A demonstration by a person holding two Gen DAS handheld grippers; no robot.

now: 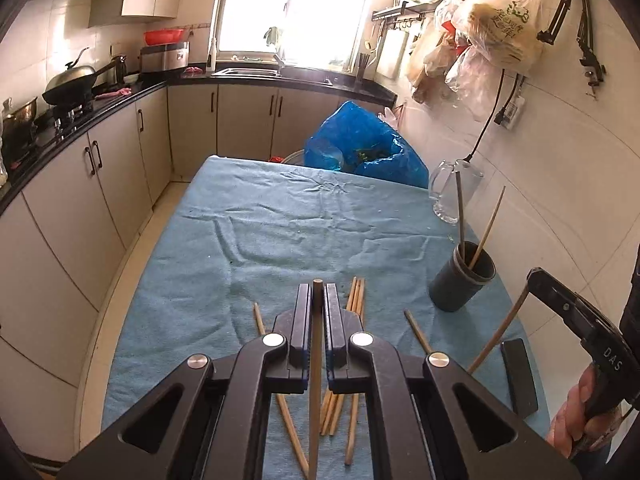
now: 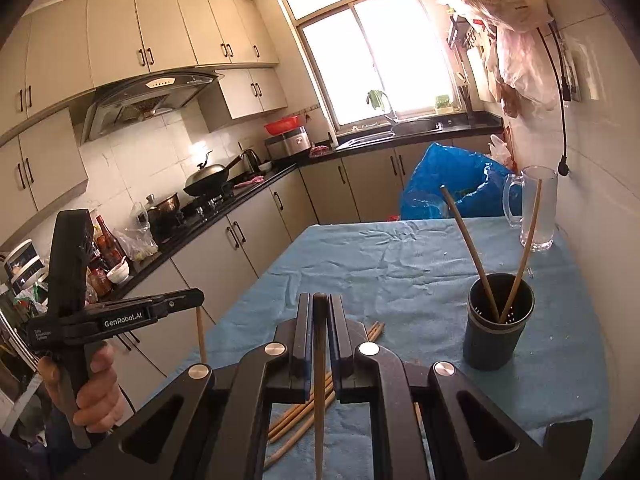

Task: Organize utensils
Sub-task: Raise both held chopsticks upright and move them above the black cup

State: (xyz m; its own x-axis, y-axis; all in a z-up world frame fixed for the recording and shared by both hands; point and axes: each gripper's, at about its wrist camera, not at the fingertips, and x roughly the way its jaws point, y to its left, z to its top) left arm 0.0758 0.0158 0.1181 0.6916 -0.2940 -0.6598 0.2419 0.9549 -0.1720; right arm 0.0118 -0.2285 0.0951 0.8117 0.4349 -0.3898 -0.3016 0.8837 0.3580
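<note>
My left gripper (image 1: 318,294) is shut on one wooden chopstick (image 1: 315,380), held above the blue cloth (image 1: 240,240). My right gripper (image 2: 320,304) is shut on another chopstick (image 2: 319,384). Each shows in the other's view: the right gripper (image 1: 534,278) with its chopstick (image 1: 500,332) hanging down, the left gripper (image 2: 196,294) with its chopstick (image 2: 201,336). A dark round holder (image 1: 460,282) (image 2: 496,340) stands on the right of the table with two chopsticks (image 2: 472,256) leaning in it. Several loose chopsticks (image 1: 356,296) (image 2: 296,412) lie on the cloth beneath both grippers.
A clear glass mug (image 2: 538,208) stands at the far right by the tiled wall. A blue plastic bag (image 1: 360,144) sits behind the table. A flat black block (image 1: 519,376) lies near the right edge. Kitchen cabinets (image 1: 80,184) run along the left.
</note>
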